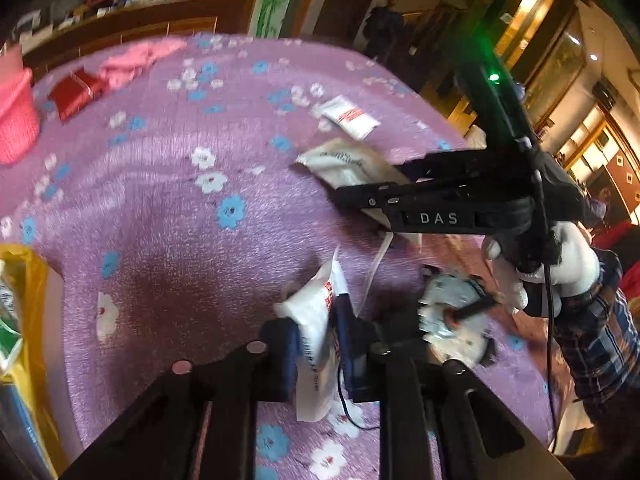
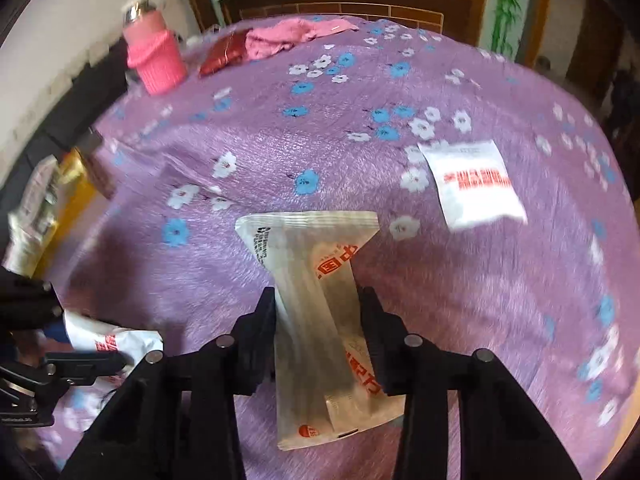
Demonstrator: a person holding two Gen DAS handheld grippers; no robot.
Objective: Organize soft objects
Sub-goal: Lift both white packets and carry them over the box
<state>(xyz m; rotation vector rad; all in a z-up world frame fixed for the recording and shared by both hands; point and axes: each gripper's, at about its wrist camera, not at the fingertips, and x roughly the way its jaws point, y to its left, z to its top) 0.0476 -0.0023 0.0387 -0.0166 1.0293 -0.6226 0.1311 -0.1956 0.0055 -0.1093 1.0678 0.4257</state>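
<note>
Three soft white packets show across the two views, all on or above a purple flowered cloth covering the surface; nearest the left wrist camera, the left gripper has its fingers pressed hard onto a crumpled white packet with red print, which stands upright between the blue pads; the right wrist view catches only the edge of that same packet at its lower left, beside the left gripper's black frame; in the right wrist view, the right gripper pinches a long translucent packet with red characters at its waist, the wrapper narrowed between the fingers and flaring wide beyond them; from the left wrist view that packet pokes out past the right gripper's black body, held by a white-gloved hand in a plaid sleeve, which the right view cannot show; a round white object, blurred, lies under that hand, seen from the left only; further off, the third packet lies flat and untouched on the cloth; at the far edge sit one red foil pouch, one pink cloth, and one pink-sleeved bottle; a yellow bag stands at the left rim.
</note>
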